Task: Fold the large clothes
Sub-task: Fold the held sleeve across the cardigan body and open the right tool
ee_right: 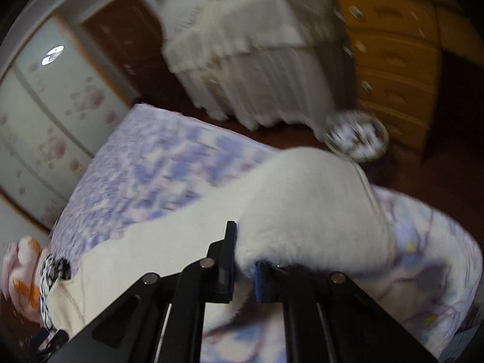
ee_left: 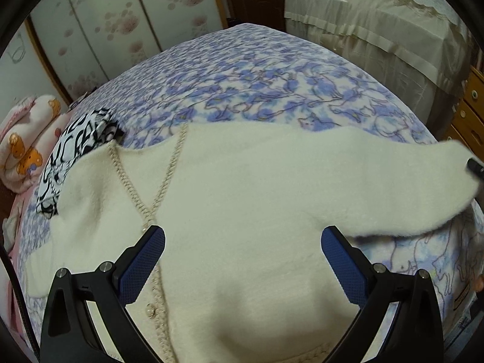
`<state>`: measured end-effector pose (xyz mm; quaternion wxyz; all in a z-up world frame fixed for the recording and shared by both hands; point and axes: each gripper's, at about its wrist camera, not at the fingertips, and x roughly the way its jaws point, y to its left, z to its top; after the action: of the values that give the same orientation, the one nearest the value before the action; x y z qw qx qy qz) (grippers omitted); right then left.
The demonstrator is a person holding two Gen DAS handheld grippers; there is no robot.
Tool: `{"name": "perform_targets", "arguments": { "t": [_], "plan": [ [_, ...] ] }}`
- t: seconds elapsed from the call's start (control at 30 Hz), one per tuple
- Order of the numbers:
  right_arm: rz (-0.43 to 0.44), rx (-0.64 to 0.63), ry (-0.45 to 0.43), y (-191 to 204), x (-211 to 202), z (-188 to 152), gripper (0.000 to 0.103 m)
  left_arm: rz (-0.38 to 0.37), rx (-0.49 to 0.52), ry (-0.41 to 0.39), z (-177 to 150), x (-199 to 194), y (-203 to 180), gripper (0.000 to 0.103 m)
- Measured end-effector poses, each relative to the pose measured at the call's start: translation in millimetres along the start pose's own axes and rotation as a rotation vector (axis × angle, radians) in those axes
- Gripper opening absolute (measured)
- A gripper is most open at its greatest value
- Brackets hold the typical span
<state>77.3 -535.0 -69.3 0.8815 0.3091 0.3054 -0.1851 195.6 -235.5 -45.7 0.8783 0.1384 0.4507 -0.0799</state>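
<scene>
A cream fuzzy cardigan (ee_left: 242, 187) with braided trim and buttons lies spread on the bed's blue floral blanket (ee_left: 257, 78). My left gripper (ee_left: 243, 239) is open, hovering just above the cardigan's body, holding nothing. My right gripper (ee_right: 245, 257) is shut on the cardigan's sleeve (ee_right: 317, 205) and holds it lifted off the bed; the sleeve end drapes over the fingers. In the left wrist view that sleeve (ee_left: 423, 181) stretches to the right, where the tip of the right gripper (ee_left: 475, 166) shows at the frame edge. The right wrist view is blurred.
A black-and-white patterned garment (ee_left: 75, 151) lies left of the cardigan. A pink bear-print quilt (ee_left: 27, 148) sits at the far left. A cloth-covered piece of furniture (ee_left: 378, 30) and a wooden dresser (ee_right: 390, 54) stand beyond the bed. Floral wardrobe doors (ee_left: 106, 30) line the far wall.
</scene>
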Motion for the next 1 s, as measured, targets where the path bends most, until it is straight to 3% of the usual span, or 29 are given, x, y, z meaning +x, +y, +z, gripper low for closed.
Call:
{"name": "perform_targets", "arguments": {
  "t": [0.2, 0.3, 0.4, 0.5, 0.57, 0.63, 0.83, 1.0],
  "plan": [
    [0.189, -0.314, 0.042, 114, -13, -28, 0.008, -0.008, -0.142, 0.026, -15, -3, 65, 0.102],
    [0.211, -0.435, 0.118, 155, 5, -66, 0.009, -0.032, -0.200, 0.039, -29, 1, 93, 0.102],
    [0.177, -0.512, 0.263, 176, 40, -119, 0.012, -0.053, -0.228, 0.062, -44, 8, 107, 0.102],
    [0.115, -0.587, 0.330, 183, 54, -158, 0.018, -0.094, -0.230, 0.092, -59, 17, 111, 0.102],
    [0.123, -0.629, 0.318, 182, 43, -173, 0.038, -0.132, -0.225, 0.102, -64, 22, 106, 0.102],
    [0.147, -0.673, 0.300, 184, 28, -183, 0.047, -0.180, -0.215, 0.100, -67, 26, 98, 0.102],
    [0.157, -0.694, 0.282, 168, -1, -185, 0.048, -0.283, -0.162, 0.116, -58, 35, 56, 0.102],
    [0.126, -0.571, 0.274, 136, -9, -165, 0.048, -0.337, -0.069, 0.118, -39, 35, 3, 0.102]
  ]
}}
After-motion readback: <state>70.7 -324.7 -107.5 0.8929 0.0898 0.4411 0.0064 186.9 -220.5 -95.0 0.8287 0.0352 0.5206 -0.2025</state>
